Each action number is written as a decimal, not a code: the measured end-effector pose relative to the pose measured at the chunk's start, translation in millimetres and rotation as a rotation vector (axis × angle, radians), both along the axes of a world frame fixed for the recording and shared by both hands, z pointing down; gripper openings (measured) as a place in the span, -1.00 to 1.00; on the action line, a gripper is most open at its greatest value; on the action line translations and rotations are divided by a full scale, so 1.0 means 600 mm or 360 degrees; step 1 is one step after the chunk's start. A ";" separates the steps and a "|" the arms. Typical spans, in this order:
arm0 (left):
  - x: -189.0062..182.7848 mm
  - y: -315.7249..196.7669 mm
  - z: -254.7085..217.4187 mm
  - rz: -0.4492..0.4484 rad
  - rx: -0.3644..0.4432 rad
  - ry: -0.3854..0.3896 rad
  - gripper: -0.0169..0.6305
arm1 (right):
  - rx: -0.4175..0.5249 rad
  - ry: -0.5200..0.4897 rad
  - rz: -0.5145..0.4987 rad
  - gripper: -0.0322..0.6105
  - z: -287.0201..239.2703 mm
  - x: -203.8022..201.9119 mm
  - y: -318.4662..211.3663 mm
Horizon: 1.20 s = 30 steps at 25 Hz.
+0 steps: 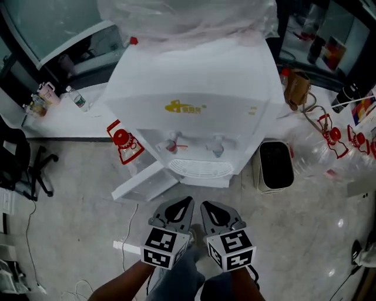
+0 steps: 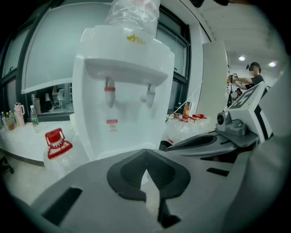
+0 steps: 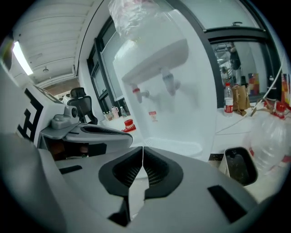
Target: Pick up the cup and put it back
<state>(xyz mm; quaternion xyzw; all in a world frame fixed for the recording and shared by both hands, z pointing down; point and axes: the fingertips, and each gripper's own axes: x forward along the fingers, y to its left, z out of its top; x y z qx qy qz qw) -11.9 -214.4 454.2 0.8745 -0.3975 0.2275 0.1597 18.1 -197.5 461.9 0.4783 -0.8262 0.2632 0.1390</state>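
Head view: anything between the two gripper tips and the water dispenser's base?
Nothing. In the head view only a strip of bare floor separates the left gripper and right gripper from the water dispenser.

The water dispenser (image 1: 194,88) has a smooth white plastic shell with a soft sheen. Crinkled clear plastic film (image 1: 188,17) covers its top. The floor (image 1: 305,235) looks like polished speckled stone, glossy. The left gripper (image 1: 187,203) and right gripper (image 1: 207,207) are matt grey plastic with black ribbed pads (image 3: 154,172). Clear thin plastic bottles (image 1: 314,154) carry red plastic handles (image 1: 333,140).
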 end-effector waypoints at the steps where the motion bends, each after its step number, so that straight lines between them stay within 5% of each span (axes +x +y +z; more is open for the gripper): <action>1: 0.003 0.002 -0.031 0.0000 0.0008 -0.0002 -0.91 | 0.0001 0.0001 -0.0003 -0.83 -0.029 0.002 0.002; 16: -0.010 0.020 -0.392 -0.0085 0.0055 0.0029 -0.91 | 0.0069 -0.0012 -0.0045 -0.83 -0.409 -0.001 0.004; 30: 0.008 0.025 -0.566 -0.0072 0.0138 0.0097 -0.91 | 0.0129 -0.0058 0.0030 -0.83 -0.578 0.016 0.023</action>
